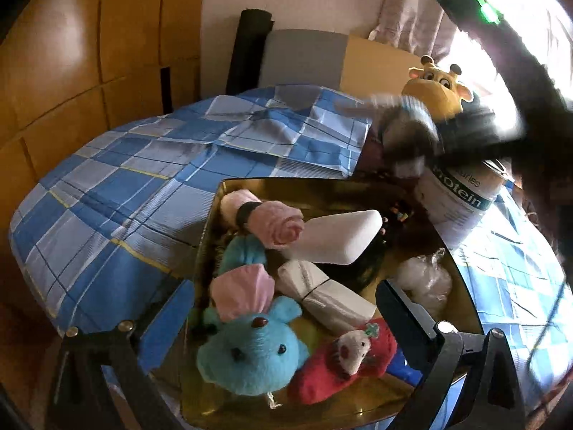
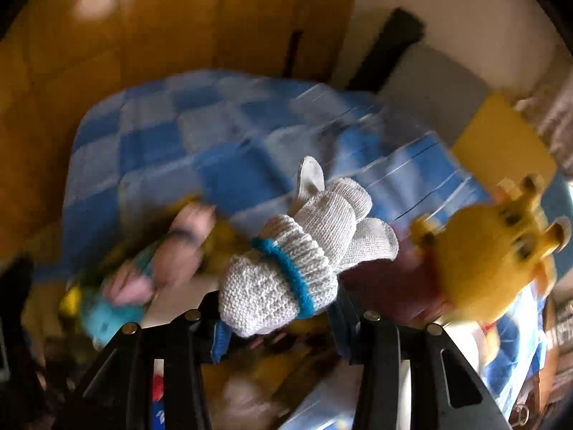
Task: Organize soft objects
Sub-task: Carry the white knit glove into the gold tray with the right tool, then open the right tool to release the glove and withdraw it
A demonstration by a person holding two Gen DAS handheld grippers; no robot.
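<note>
My right gripper [image 2: 279, 313] is shut on a rolled pair of grey knit gloves with a blue band [image 2: 286, 261] and holds it in the air; in the left wrist view the gloves [image 1: 404, 122] show blurred above the far end of the gold tray [image 1: 322, 184]. The tray holds a blue plush mouse [image 1: 250, 351], a red strawberry plush [image 1: 343, 358], a pink rolled towel [image 1: 272, 220], a white pouch [image 1: 340, 240] and a white roll [image 1: 322, 297]. My left gripper [image 1: 258, 326] is open over the tray's near end, empty. A yellow giraffe plush [image 1: 435, 89] sits behind the tray and also shows in the right wrist view [image 2: 483, 261].
A blue checked cloth [image 1: 143, 186] covers the table. A white protein tub [image 1: 462, 200] stands right of the tray. A clear plastic bag [image 1: 426, 279] lies in the tray's right side. A wooden wardrobe [image 1: 89, 36] and a grey chair back [image 1: 304, 57] stand behind.
</note>
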